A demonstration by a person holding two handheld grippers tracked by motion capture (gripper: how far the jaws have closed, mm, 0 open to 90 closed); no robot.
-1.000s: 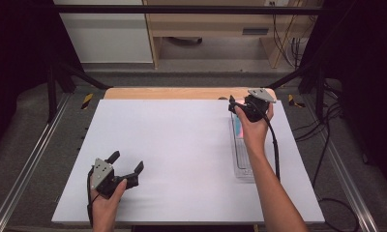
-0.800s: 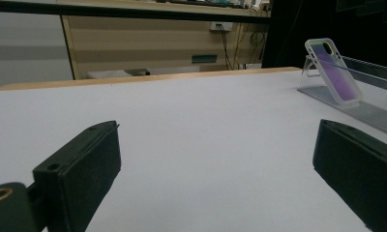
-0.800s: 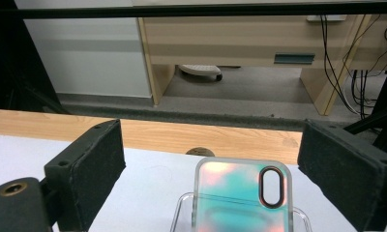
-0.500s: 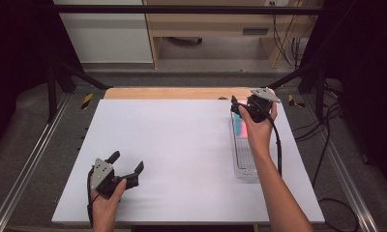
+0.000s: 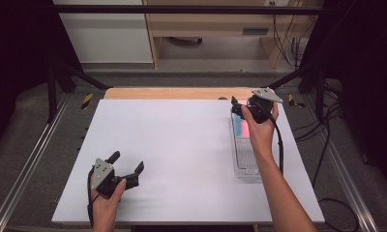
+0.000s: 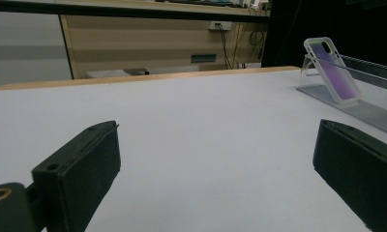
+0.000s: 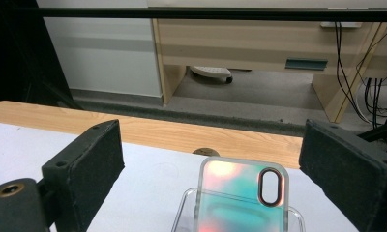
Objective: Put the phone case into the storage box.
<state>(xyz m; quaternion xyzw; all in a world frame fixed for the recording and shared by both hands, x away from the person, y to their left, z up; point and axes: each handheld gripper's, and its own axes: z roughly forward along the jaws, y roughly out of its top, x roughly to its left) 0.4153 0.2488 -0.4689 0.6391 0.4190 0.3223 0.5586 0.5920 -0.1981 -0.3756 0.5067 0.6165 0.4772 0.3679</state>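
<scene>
While the left gripper (image 5: 128,169) sits low at the near left corner of the white bench (image 5: 172,145), held in the person's left hand (image 5: 107,203), its jaws stand wide apart with nothing between them. From the left gripper view the same spread shows, both black jaws clear of the bare bench top, and a phone case (image 6: 331,70) leans tilted on a clear stand (image 6: 327,92) well off to the right.

Across the bench, toward the far right edge, a long clear tray (image 5: 244,159) lies lengthwise, its far end carrying the case (image 5: 241,126), which shows pink and teal from above. The right gripper (image 5: 237,108) hangs just over that far end, held in the right hand (image 5: 260,126), a grey plate (image 5: 267,94) on top. In the right gripper view its jaws are spread wide, one on either side of the case (image 7: 242,203), apart from it. The case stands leaning on the stand (image 7: 186,215), camera hole at upper right.
</scene>
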